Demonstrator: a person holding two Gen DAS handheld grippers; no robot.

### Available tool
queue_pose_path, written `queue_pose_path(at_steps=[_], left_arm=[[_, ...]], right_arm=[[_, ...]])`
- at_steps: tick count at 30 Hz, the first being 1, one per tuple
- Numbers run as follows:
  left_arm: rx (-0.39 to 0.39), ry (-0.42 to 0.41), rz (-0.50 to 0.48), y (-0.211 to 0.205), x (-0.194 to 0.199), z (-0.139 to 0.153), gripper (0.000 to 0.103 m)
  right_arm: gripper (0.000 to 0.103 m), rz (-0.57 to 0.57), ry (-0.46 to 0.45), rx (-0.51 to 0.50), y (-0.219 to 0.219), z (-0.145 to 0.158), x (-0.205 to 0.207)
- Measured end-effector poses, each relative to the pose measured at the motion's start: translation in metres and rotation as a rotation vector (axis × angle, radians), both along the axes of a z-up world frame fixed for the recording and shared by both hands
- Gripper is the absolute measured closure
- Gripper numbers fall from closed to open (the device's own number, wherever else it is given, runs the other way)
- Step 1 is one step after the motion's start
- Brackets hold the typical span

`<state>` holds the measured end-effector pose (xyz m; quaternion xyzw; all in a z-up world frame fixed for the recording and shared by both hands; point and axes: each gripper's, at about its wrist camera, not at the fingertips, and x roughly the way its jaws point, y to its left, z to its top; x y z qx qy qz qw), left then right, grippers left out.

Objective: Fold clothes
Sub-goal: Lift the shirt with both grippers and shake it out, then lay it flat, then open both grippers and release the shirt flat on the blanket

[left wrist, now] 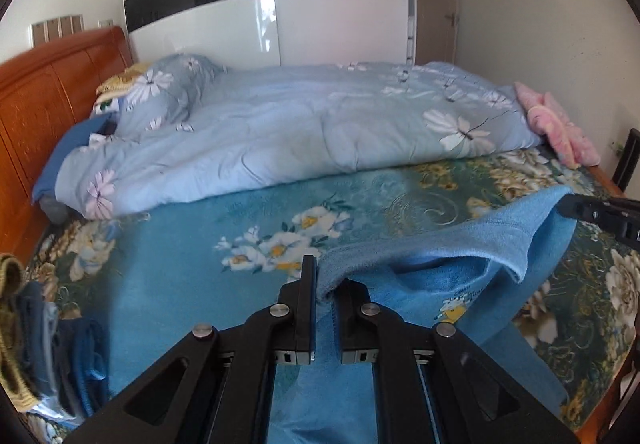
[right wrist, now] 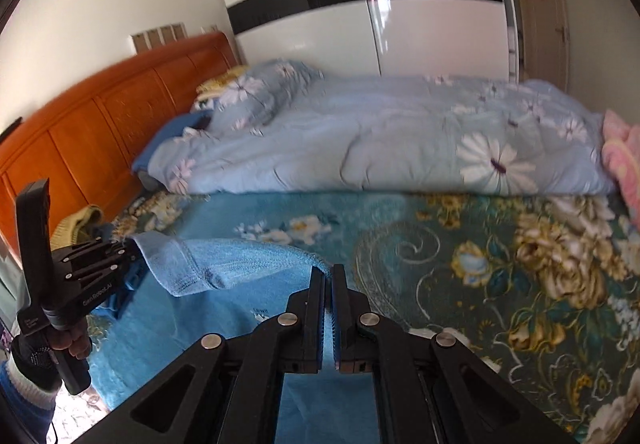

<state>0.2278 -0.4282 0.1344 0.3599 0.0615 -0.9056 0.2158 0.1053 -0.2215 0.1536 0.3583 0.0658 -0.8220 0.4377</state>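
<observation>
A blue fleece garment [left wrist: 440,256] with a small cartoon print hangs stretched between my two grippers just above the bed. In the left wrist view my left gripper [left wrist: 326,284] is shut on one corner of its upper edge. My right gripper [left wrist: 592,210] shows at the right of that view, clamping the other corner. In the right wrist view the right gripper [right wrist: 328,272] is shut on the garment [right wrist: 240,260]. At the left of that view a gloved hand holds the left gripper [right wrist: 134,250] on the far corner. The lower part of the garment drapes onto the bedspread.
The bed has a teal floral bedspread [left wrist: 192,268]. A light blue flowered quilt [left wrist: 300,124] lies along its far side, with a pink cloth [left wrist: 560,128] at the quilt's right end. A pile of clothes [left wrist: 44,344] sits at the left edge by the orange wooden headboard [left wrist: 44,100].
</observation>
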Motion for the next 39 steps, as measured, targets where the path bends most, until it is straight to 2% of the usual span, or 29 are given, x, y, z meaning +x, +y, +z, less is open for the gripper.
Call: queue_pose_path(at_steps=[3, 6, 11, 16, 24, 29, 31, 33, 34, 36, 37, 39], left_arm=[[-0.017, -0.025, 0.007, -0.008, -0.028, -0.009, 0.096], [-0.035, -0.039, 0.009, -0.02, -0.061, -0.013, 0.096], [-0.057, -0.058, -0.003, -0.034, -0.115, -0.021, 0.096], [-0.045, -0.122, -0.01, -0.042, -0.158, -0.051, 0.096], [0.008, -0.24, 0.024, -0.058, -0.183, -0.114, 0.094], [0.018, -0.284, 0.02, -0.059, -0.186, -0.129, 0.093], [0.021, -0.305, 0.03, -0.059, -0.186, -0.13, 0.086], [0.035, -0.303, 0.042, -0.059, -0.183, -0.127, 0.068], [0.042, -0.297, 0.044, -0.059, -0.181, -0.125, 0.064], [0.054, -0.292, 0.039, -0.057, -0.176, -0.12, 0.043], [0.055, -0.291, 0.037, -0.055, -0.172, -0.117, 0.04], [0.056, -0.275, 0.04, -0.051, -0.16, -0.109, 0.037]], right_arm=[[0.1, -0.015, -0.041, 0.014, -0.015, -0.023, -0.031], [0.1, -0.039, -0.073, 0.013, -0.027, -0.03, -0.062], [0.1, -0.086, -0.073, 0.039, -0.048, -0.042, -0.108], [0.1, -0.136, -0.106, 0.079, -0.061, -0.065, -0.153], [0.1, -0.152, -0.196, 0.177, -0.079, -0.135, -0.18], [0.1, -0.137, -0.211, 0.236, -0.088, -0.161, -0.181], [0.097, -0.144, -0.215, 0.238, -0.089, -0.164, -0.182], [0.097, -0.149, -0.216, 0.241, -0.088, -0.163, -0.181], [0.097, -0.15, -0.211, 0.245, -0.088, -0.162, -0.179], [0.096, -0.146, -0.197, 0.25, -0.086, -0.156, -0.175], [0.094, -0.143, -0.192, 0.248, -0.085, -0.152, -0.173], [0.071, -0.142, -0.179, 0.231, -0.078, -0.141, -0.164]])
